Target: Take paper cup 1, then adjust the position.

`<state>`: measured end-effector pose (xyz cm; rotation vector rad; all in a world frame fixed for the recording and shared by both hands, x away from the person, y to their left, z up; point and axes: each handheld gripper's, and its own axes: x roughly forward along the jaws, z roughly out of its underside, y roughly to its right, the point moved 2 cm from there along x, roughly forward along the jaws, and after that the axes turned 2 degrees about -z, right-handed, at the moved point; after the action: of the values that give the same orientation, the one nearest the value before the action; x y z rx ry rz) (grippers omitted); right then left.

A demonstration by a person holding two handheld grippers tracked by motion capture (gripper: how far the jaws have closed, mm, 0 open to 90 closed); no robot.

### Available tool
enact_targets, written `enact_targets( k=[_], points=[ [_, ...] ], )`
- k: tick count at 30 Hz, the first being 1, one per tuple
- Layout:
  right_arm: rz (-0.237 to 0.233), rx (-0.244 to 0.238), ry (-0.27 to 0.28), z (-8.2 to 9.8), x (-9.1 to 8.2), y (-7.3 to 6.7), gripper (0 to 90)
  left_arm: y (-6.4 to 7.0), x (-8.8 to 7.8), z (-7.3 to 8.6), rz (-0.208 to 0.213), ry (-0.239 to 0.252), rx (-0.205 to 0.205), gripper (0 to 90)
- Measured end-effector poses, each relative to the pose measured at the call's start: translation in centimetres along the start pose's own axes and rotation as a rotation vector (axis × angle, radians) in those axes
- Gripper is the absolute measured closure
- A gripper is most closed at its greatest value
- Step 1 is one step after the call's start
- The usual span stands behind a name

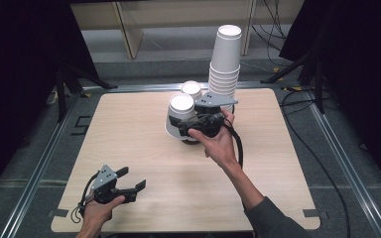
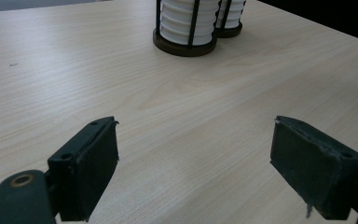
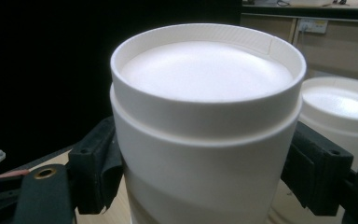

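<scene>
Clamped between the jaws of the right gripper (image 1: 193,127): an upturned white paper cup (image 3: 205,140), base uppermost, one black pad against each side of its wall, low down near the mouth. Gripped low, most likely to leave the closed base free and keep the open mouth facing down, ready to slide over whatever stands beneath. Held at the middle of the wooden table (image 1: 129,139), just in front of a second upturned cup (image 1: 192,89) and beside the tall stack of cups (image 1: 225,59) at the far edge. Probably being nested onto a lower pile; hard to say, since hand and gripper cover the spot under the rim in the high view.

Parked at the near left corner of the table: the left gripper (image 1: 131,179), jaws apart with nothing but bare tabletop between the pads. Well apart from the cups, seemingly kept out of the working hand's way and aimed at them for a later turn.

Seen along the left gripper's jaws, farther up the table: ribbed white cup rims packed inside a wire holder (image 2: 184,46) on a dark round base, a second one just behind. Upright rods around each pile, evidently there to keep nested cups straight and stop a growing column from toppling.
</scene>
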<state>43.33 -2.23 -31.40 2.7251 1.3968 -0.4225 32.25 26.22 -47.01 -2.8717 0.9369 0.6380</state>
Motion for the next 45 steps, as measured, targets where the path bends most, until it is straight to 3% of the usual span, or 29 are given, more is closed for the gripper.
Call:
enact_targets(
  k=[3, 4, 10, 11, 12, 13, 15, 17, 18, 24, 26, 27, 28, 31, 32, 33, 35, 36, 37, 41, 43, 45],
  points=[
    [-0.012, 0.03, -0.01, 0.8, 0.1, -0.2, 22.4, 0.0, 0.0, 0.0, 0.002, -0.001, 0.002, 14.6],
    [-0.011, 0.033, -0.017, 1.1, 0.1, -0.1, 22.3, -0.2, 0.2, 0.0, 0.016, 0.016, 0.02, 14.6],
    [-0.031, 0.027, -0.031, 3.1, 0.4, -0.2, 22.3, 0.0, 0.0, 0.0, 0.001, 0.002, -0.002, 14.6],
    [-0.04, 0.031, -0.032, 3.6, 0.4, -0.3, 22.3, -0.2, 0.1, -0.1, 0.016, 0.015, 0.022, 14.6],
    [-0.063, 0.049, -0.03, 3.9, 0.5, -0.4, 22.3, -0.2, 0.2, -0.1, 0.018, 0.021, 0.017, 14.6],
    [-0.053, 0.049, -0.039, 4.4, 0.4, -0.4, 22.3, 0.0, 0.0, 0.0, 0.005, 0.004, 0.0, 14.6],
    [-0.067, 0.067, -0.047, 4.9, 0.5, -0.5, 22.4, -0.2, 0.2, -0.1, 0.02, 0.022, 0.018, 14.6],
    [-0.072, 0.058, -0.049, 5.3, 0.5, -0.5, 22.3, -0.1, 0.0, 0.0, 0.005, 0.004, 0.01, 14.6],
    [-0.089, 0.063, -0.052, 5.6, 0.6, -0.6, 22.3, -0.1, 0.2, 0.0, 0.019, 0.023, 0.007, 14.6],
    [-0.09, 0.061, -0.075, 6.8, 0.6, -0.7, 22.3, 0.0, 0.2, -0.1, 0.025, 0.032, -0.001, 14.6],
    [-0.091, 0.063, -0.081, 7.0, 0.6, -0.8, 22.3, -0.1, 0.1, -0.1, 0.021, 0.02, 0.018, 14.6],
    [-0.094, 0.064, -0.083, 7.2, 0.6, -0.8, 22.3, 0.0, -0.1, -0.1, 0.006, 0.001, 0.007, 14.6],
    [-0.112, 0.091, -0.083, 7.4, 0.6, -1.1, 22.3, 0.0, -0.1, -0.1, 0.009, 0.008, 0.003, 14.6],
    [-0.121, 0.071, -0.079, 7.6, 0.7, -1.2, 22.3, 0.1, -0.1, -0.1, 0.014, 0.017, -0.004, 14.6],
    [-0.109, 0.064, -0.082, 7.7, 0.6, -1.3, 22.3, 0.0, 0.1, -0.1, 0.032, 0.039, 0.009, 14.6],
    [-0.122, 0.078, -0.094, 7.8, 0.7, -1.6, 22.3, 0.3, 0.1, -0.1, 0.041, 0.043, -0.013, 14.6],
    [-0.132, 0.084, -0.089, 8.0, 0.9, -2.0, 22.3, 0.4, 0.1, -0.1, 0.047, 0.042, -0.014, 14.5],
    [-0.144, 0.08, -0.093, 8.1, 1.0, -2.0, 22.3, 0.3, 0.1, -0.2, 0.055, 0.046, 0.02, 14.5],
    [-0.144, 0.08, -0.093, 8.1, 1.0, -2.0, 22.3, 0.6, 0.1, -0.2, 0.064, 0.046, -0.011, 14.5],
    [-0.162, 0.06, -0.101, 8.7, 1.7, -2.6, 22.3, 1.0, 0.2, -0.4, 0.095, 0.072, -0.002, 14.5],
    [-0.177, 0.078, -0.124, 8.9, 1.8, -3.1, 22.3, 1.2, 0.4, -0.5, 0.121, 0.089, -0.014, 14.5],
    [-0.183, 0.063, -0.113, 8.9, 2.0, -3.2, 22.3, 1.4, 0.4, -0.7, 0.134, 0.097, -0.007, 14.5]
  ],
)
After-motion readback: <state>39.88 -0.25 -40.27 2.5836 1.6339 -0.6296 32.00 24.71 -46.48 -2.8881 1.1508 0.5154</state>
